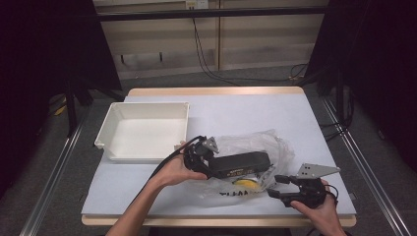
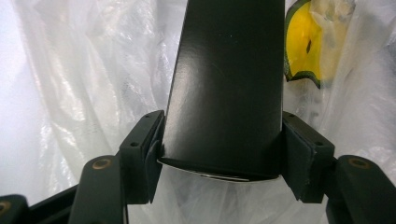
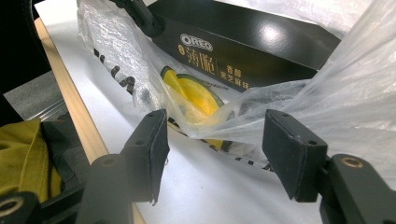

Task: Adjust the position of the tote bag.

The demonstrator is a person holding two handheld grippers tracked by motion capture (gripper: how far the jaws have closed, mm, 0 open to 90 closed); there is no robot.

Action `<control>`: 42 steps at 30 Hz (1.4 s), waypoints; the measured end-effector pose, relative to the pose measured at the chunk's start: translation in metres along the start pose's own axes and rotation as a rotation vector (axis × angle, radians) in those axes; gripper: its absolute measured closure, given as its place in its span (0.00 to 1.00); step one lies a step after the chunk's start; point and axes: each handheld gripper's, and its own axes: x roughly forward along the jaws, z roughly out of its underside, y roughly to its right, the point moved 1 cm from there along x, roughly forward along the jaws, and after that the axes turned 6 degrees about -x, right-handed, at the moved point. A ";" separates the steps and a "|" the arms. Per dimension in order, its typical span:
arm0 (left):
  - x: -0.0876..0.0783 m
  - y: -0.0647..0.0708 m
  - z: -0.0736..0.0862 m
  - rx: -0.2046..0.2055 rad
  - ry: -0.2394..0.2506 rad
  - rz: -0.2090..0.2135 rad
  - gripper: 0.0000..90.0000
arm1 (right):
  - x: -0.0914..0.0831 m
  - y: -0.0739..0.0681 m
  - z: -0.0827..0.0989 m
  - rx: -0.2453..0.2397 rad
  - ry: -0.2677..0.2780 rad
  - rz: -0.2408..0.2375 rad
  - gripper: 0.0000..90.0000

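While the black Oreo box (image 1: 242, 163) lies over the mouth of the clear plastic bag (image 1: 268, 142) near the table's front edge, the left gripper (image 1: 205, 158) is clamped on its short end — jaws tight against both sides. The right gripper (image 1: 278, 186) stands with jaws parted around a fold of the bag's film, nothing pinched yet. A sound move, I judge, is to pin that film before drawing the box level and straight. A yellow-and-green item (image 3: 194, 98) sits inside the bag. The white tray (image 1: 143, 129) lies just beside, to the left; the table (image 1: 255, 105) beyond is bare — ample room.
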 end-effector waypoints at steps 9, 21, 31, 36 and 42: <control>0.009 0.001 0.000 0.034 -0.037 0.008 0.39 | 0.001 0.000 0.001 0.001 -0.009 -0.009 0.45; 0.006 0.001 -0.003 0.025 -0.050 0.007 0.47 | 0.001 0.000 0.001 0.006 -0.008 -0.006 0.45; -0.004 0.003 -0.003 0.039 -0.064 0.024 0.48 | 0.000 0.000 0.000 0.007 0.004 -0.003 0.41; -0.013 0.002 -0.006 0.045 -0.029 0.013 0.48 | -0.002 0.000 -0.001 0.010 0.018 0.008 0.33; -0.025 0.002 -0.011 0.046 -0.026 0.003 0.48 | -0.003 0.001 -0.001 0.014 0.030 0.020 0.31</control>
